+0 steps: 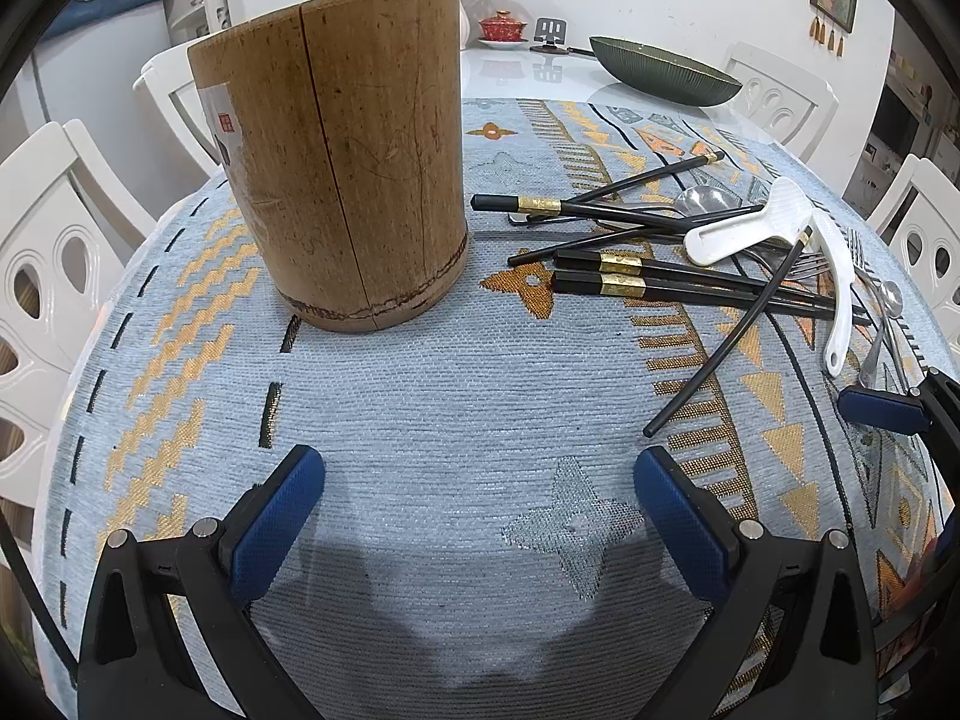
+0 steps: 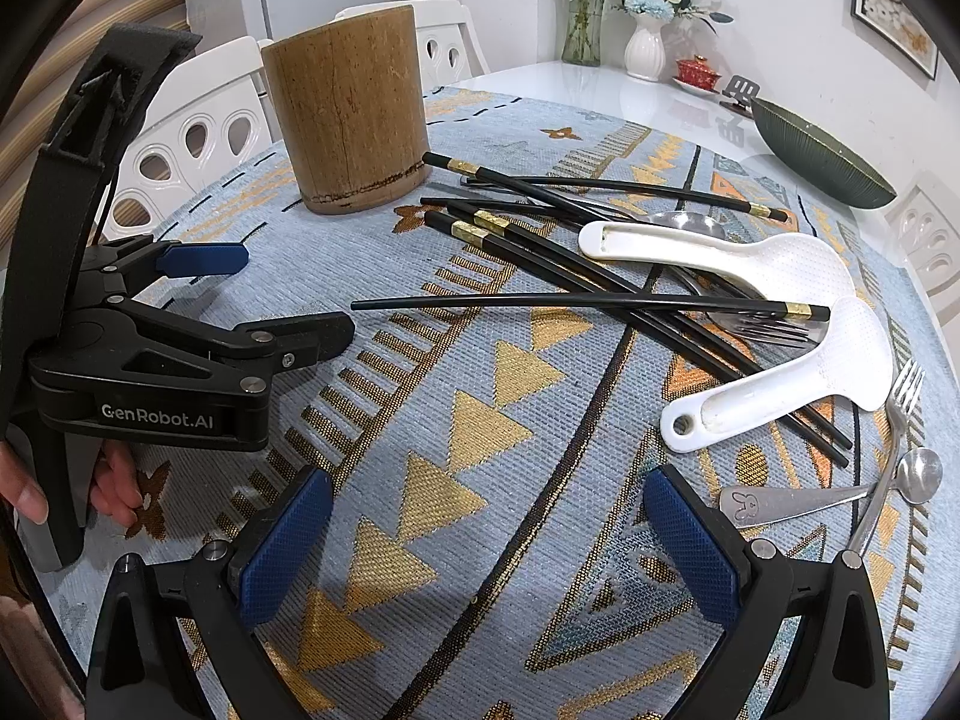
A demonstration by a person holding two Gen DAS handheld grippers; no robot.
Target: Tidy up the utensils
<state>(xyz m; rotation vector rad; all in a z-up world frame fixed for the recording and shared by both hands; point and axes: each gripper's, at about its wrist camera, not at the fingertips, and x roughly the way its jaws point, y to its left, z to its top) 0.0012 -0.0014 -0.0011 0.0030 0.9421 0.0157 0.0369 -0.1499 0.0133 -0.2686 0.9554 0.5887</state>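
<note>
Nearest your right wrist camera, the right gripper (image 2: 486, 531) hangs with its blue pads (image 2: 285, 546) spread wide over the patterned tablecloth (image 2: 480, 420), holding nothing. Your left gripper (image 1: 480, 516) is likewise wide apart and empty, low over bare cloth in front of the bamboo holder (image 1: 342, 162), which stands upright and well clear of the pile. The utensils lie scattered to the right of that holder: black chopsticks (image 2: 540, 240) with gold bands crossing one another, 2 white rice paddles (image 2: 774, 372) lying over them, a fork (image 2: 894, 444) and a small metal spoon (image 2: 840, 495) just beside your right gripper, and another fork and spoon partly buried under the heap. Nothing appears to be in the holder yet, so judge this as the very start. Start with what lies free: the small spoon handle is closest, or the single chopstick (image 2: 588, 303) resting on top of the rest. Come down square to its length and close near the middle, so it does not swing. Lifting a buried piece first would likely drag the others along. Keep your left gripper near the holder to steady it if it tips.
</note>
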